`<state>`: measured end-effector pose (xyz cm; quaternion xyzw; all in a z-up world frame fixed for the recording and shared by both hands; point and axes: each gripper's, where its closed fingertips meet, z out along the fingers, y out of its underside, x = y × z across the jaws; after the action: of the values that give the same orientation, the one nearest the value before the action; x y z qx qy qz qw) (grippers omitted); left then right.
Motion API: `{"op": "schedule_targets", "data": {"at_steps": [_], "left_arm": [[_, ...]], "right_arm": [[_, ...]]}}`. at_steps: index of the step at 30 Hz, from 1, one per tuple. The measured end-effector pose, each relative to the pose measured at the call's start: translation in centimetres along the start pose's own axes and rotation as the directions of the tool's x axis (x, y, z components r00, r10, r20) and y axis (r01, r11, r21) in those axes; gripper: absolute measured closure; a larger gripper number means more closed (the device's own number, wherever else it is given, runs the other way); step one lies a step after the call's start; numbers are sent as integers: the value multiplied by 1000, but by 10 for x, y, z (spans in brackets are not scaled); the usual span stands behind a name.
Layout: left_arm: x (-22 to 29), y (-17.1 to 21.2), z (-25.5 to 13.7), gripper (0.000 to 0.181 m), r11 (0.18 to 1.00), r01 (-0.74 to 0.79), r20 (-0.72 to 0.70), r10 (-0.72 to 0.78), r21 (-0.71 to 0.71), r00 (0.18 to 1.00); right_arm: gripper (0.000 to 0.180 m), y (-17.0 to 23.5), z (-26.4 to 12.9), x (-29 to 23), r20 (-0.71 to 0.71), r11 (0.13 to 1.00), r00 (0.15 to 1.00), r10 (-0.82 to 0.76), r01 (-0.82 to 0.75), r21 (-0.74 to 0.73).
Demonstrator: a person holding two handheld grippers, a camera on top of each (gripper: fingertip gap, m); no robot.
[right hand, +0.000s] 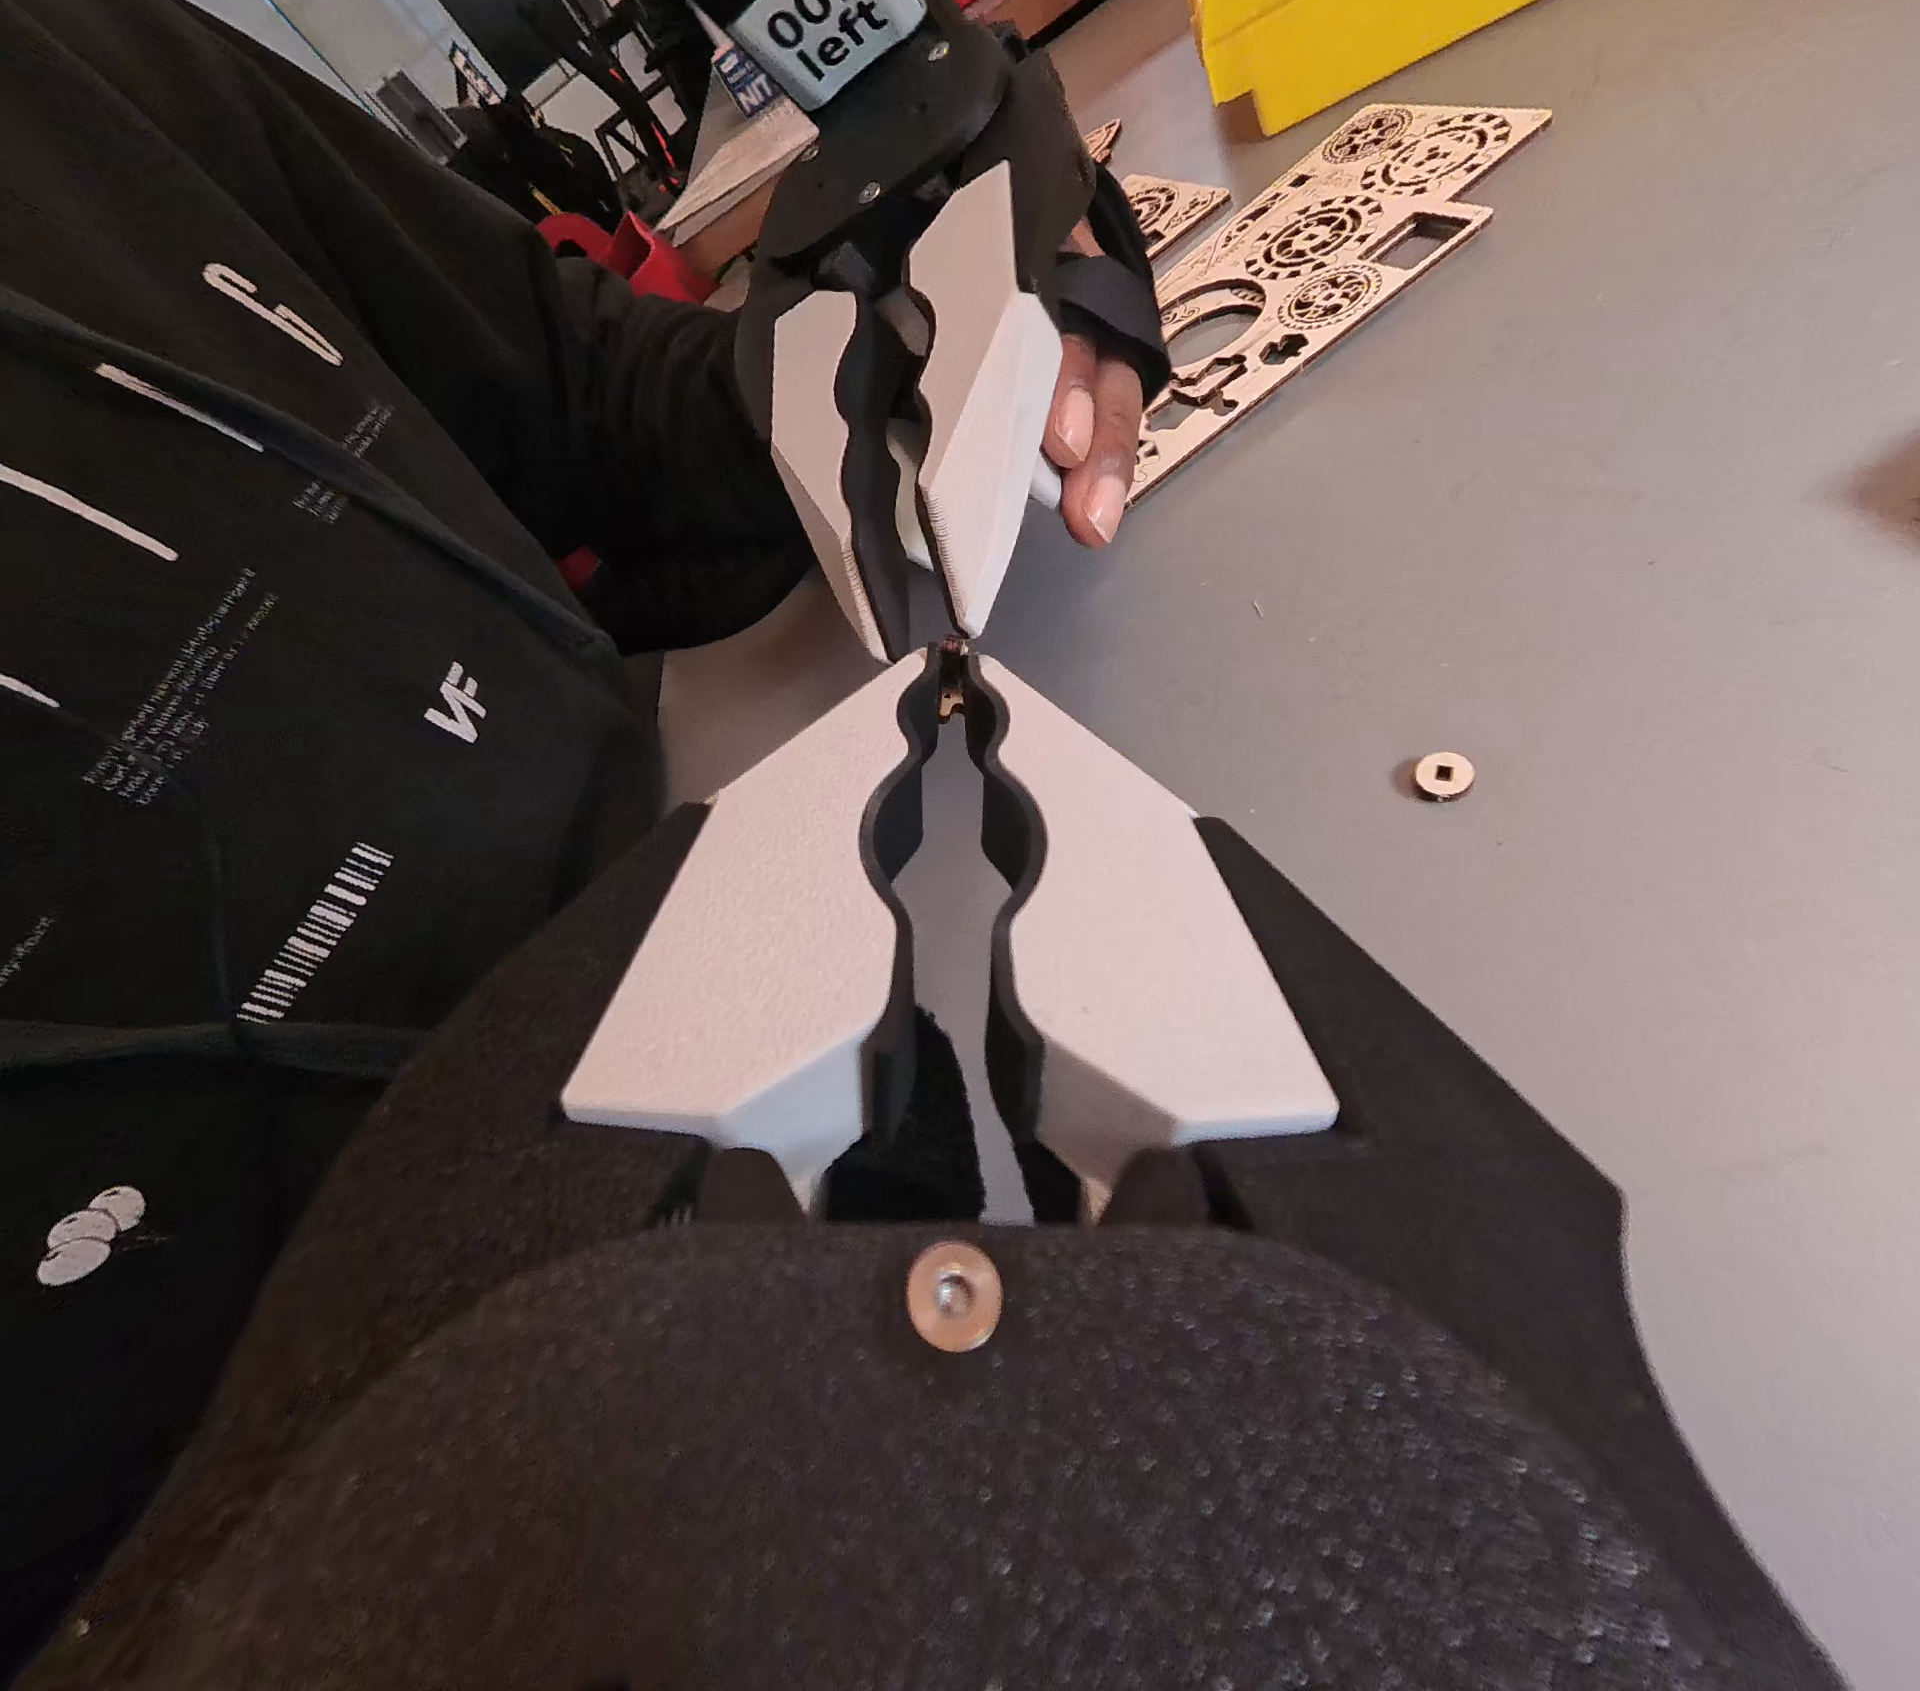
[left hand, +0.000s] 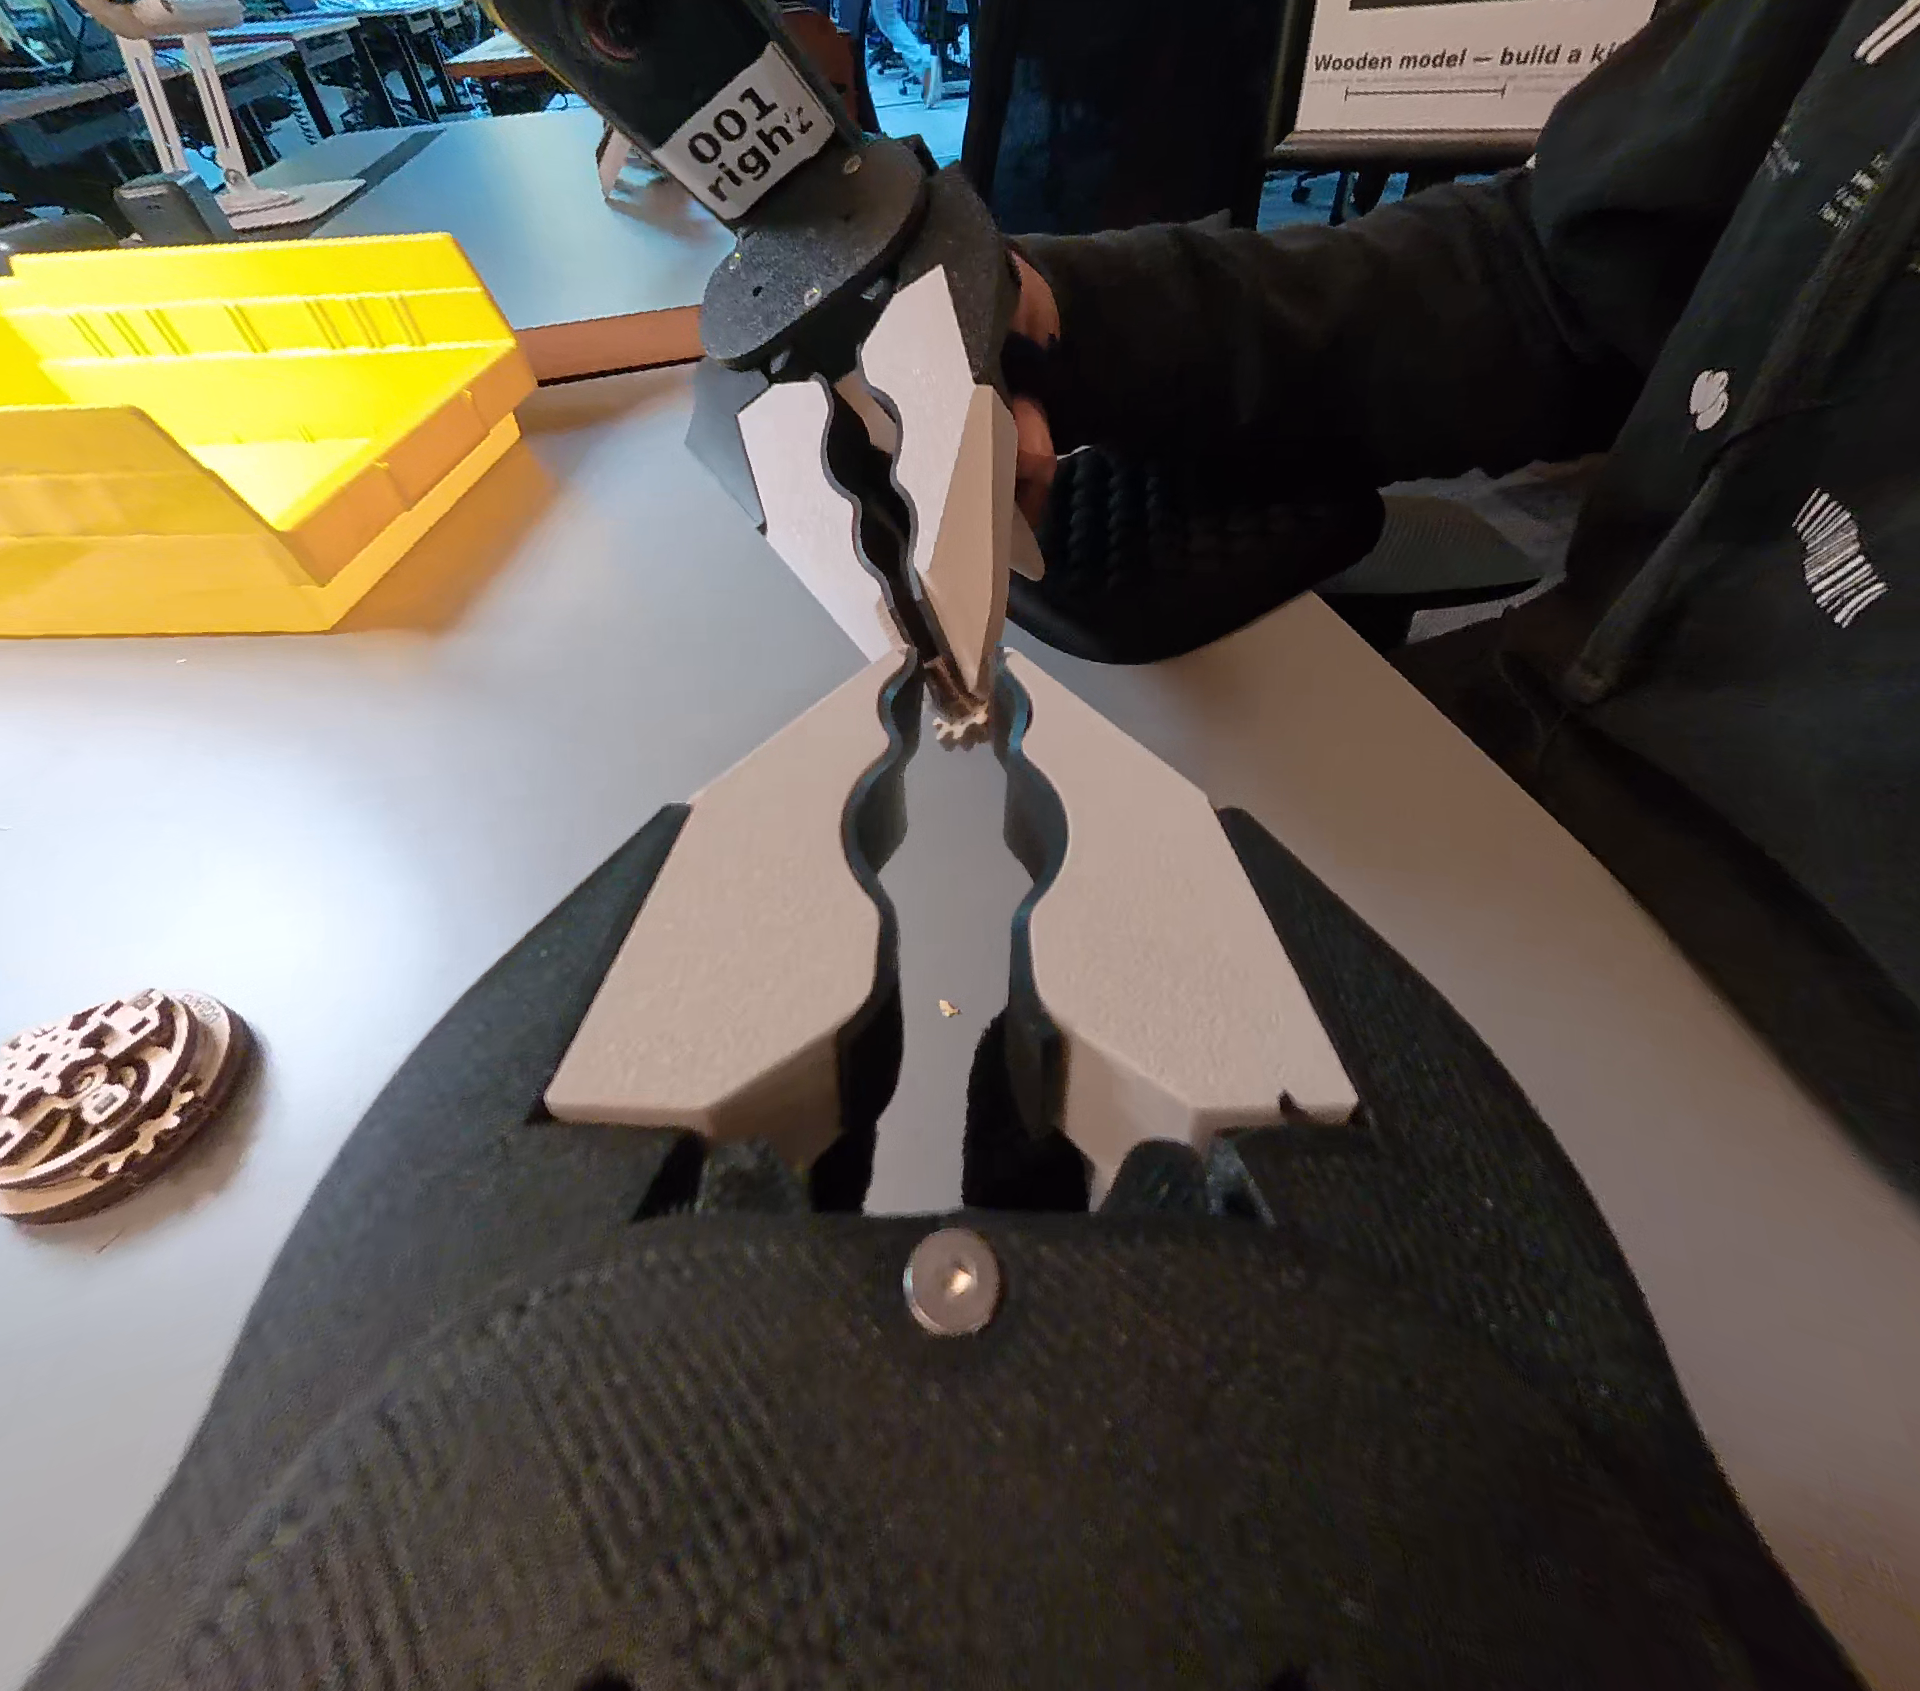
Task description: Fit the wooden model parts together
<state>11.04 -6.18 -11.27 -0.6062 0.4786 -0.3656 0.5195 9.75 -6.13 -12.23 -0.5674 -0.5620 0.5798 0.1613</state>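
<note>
At frame centre my left gripper (left hand: 954,711) grips a small gear (left hand: 956,722); my right gripper (right hand: 948,685) pinches a peg (right hand: 948,701), tip-to-tip for mating.

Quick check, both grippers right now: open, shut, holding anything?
Left gripper: shut on a small wooden gear at its fingertips.
Right gripper: shut on a small wooden piece, too small to identify.

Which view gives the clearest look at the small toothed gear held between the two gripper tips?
The left wrist view: the small gear shows its pale teeth where the left gripper meets the right gripper. In the right wrist view the gear is only a dark edge-on sliver between the fingertips.
</note>
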Motion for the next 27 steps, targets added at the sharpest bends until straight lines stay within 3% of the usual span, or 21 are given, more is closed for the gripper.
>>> {"op": "schedule_targets", "data": {"at_steps": [21,27], "left_arm": [[1,-5,-1,178,999,36,-18,-36,31,999],[-7,-5,-3,169,996,74,10,-75,42,997]], "right_arm": [[178,-2,0,0,-24,999,998,-51,51,4],[178,-6,-6,3,-44,998,997,-56,57,27]]}}
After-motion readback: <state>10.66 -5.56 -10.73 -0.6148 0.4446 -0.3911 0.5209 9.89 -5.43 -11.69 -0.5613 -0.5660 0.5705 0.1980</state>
